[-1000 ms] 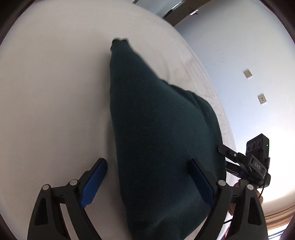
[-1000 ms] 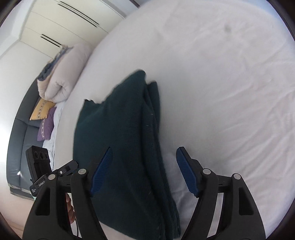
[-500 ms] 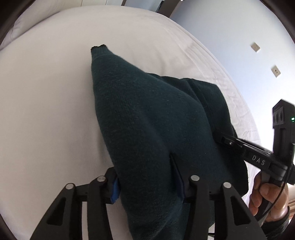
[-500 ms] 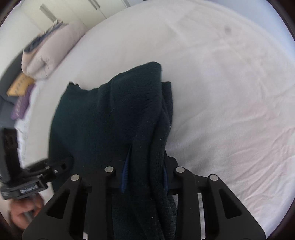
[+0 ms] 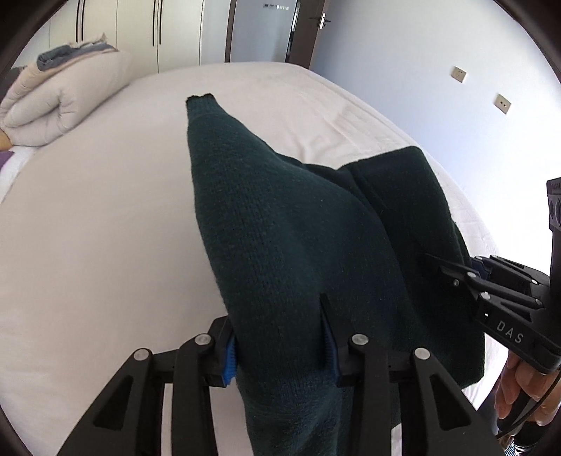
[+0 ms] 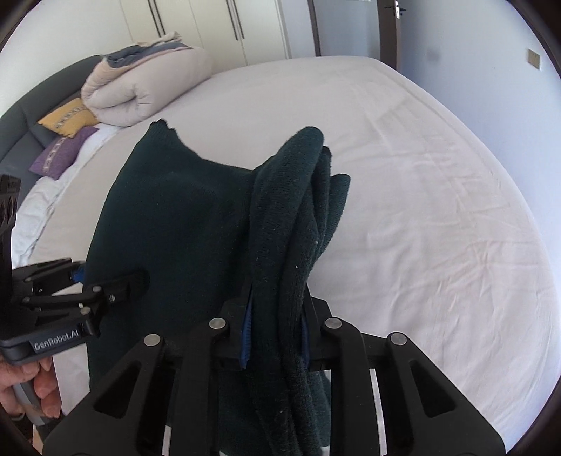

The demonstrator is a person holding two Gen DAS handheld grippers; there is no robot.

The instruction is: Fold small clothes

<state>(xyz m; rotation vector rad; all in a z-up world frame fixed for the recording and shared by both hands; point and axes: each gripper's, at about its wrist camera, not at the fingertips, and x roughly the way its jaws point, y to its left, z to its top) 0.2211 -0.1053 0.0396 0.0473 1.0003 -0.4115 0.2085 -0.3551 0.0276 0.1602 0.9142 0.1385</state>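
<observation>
A dark green knitted sweater point(image 5: 280, 224) is held up over the white bed point(image 5: 87, 228). My left gripper point(image 5: 280, 340) is shut on a thick fold of its near edge. My right gripper point(image 6: 275, 329) is shut on a bunched, layered fold of the same sweater point(image 6: 175, 217). The far end of the sweater still rests on the bed. In the left wrist view the right gripper point(image 5: 452, 273) shows at the right, clamped on the sweater's edge. In the right wrist view the left gripper point(image 6: 105, 291) shows at the left, also on the cloth.
A rolled beige duvet point(image 6: 147, 84) lies at the head of the bed, with yellow point(image 6: 66, 115) and purple point(image 6: 59, 154) cushions beside it. White wardrobes point(image 5: 140, 31) and a door point(image 5: 308, 31) stand beyond. A wall with sockets point(image 5: 501, 101) runs along the right.
Both grippers went from open around the sweater to shut on it. They have since lifted its near edge, so the views tilt up and show the room.
</observation>
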